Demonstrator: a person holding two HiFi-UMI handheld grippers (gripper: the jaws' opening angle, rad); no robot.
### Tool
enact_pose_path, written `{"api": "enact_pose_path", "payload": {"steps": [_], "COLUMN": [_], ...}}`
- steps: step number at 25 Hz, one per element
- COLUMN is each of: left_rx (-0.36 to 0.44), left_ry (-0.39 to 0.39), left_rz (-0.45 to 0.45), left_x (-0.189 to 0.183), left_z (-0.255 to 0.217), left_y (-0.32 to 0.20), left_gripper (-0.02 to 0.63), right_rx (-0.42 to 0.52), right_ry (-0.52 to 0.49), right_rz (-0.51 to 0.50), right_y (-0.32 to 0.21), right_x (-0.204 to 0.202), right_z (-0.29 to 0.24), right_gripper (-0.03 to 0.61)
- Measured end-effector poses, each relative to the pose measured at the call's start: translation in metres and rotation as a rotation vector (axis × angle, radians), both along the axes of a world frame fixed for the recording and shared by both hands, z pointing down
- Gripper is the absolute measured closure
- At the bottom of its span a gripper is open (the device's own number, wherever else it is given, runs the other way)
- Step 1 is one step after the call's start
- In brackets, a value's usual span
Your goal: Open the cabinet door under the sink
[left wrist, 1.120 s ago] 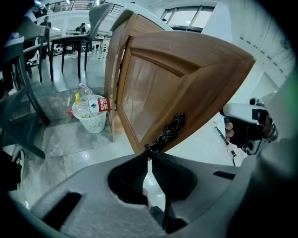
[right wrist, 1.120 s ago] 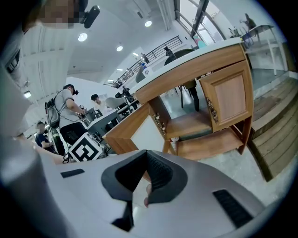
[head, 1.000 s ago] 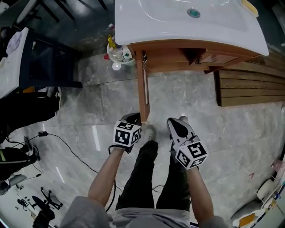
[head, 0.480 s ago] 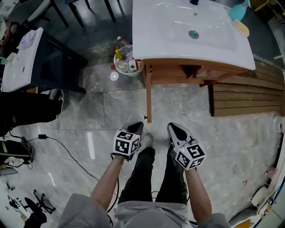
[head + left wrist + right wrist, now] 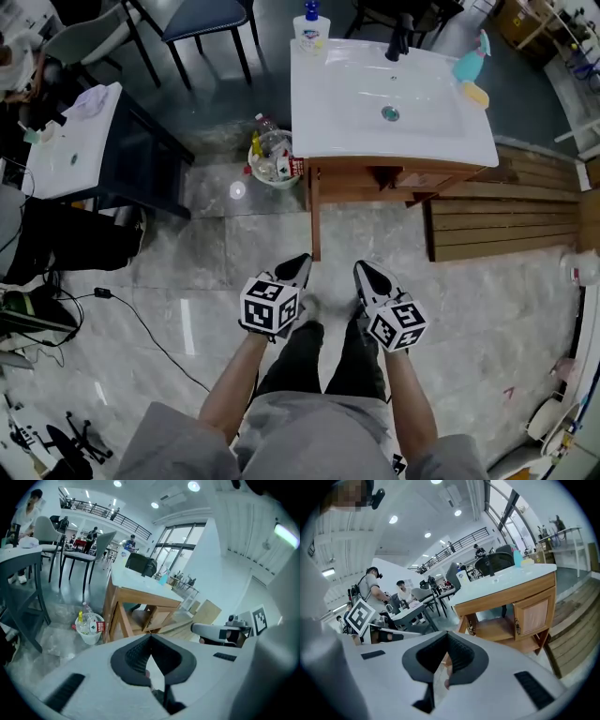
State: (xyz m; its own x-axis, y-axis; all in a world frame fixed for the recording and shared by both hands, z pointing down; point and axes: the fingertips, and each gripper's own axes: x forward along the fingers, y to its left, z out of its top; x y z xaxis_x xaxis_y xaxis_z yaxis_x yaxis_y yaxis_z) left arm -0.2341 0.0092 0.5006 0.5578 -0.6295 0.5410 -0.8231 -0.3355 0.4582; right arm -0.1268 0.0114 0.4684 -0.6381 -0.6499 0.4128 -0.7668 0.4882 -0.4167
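Left gripper [image 5: 297, 268]: my 2 jaws clenched together, empty, in front of the sink [image 5: 337, 103].
Right gripper [image 5: 368, 275]: jaws also clenched, empty, in front of the sink.
Cabinet door [image 5: 316, 220]: swung open under the sink's left end, edge toward me.

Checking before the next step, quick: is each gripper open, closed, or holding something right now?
Left gripper: closed, holding nothing.
Right gripper: closed, holding nothing.
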Motion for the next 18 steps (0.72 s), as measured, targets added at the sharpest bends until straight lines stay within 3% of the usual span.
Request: {"api": "enact_pose_path", "payload": {"steps": [6,12,18], "left_rx": [0.126,0.193,0.302], "left_ry": [-0.003,0.011,-0.002], "left_rz": [-0.032,-0.041,-0.05], "left_x": [0.001,0.018,0.041], "left_z": [-0.076,-0.131,-0.193], "left_y": [0.001,-0.001,-0.003], "left_gripper": [0.604,0.604,0.606], "right_rx": [0.058,0.127,0.25], "right_ry": [-0.035,-0.077,-0.071], "right_rz": [0.031,0.011,-0.023], "right_y": [0.008,0.005,-0.001], "right_x": [-0.001,0.001,0.015], "right_z": [-0.063,-0.115,-0.173], "right_gripper": [0.571,0.571,0.571]}}
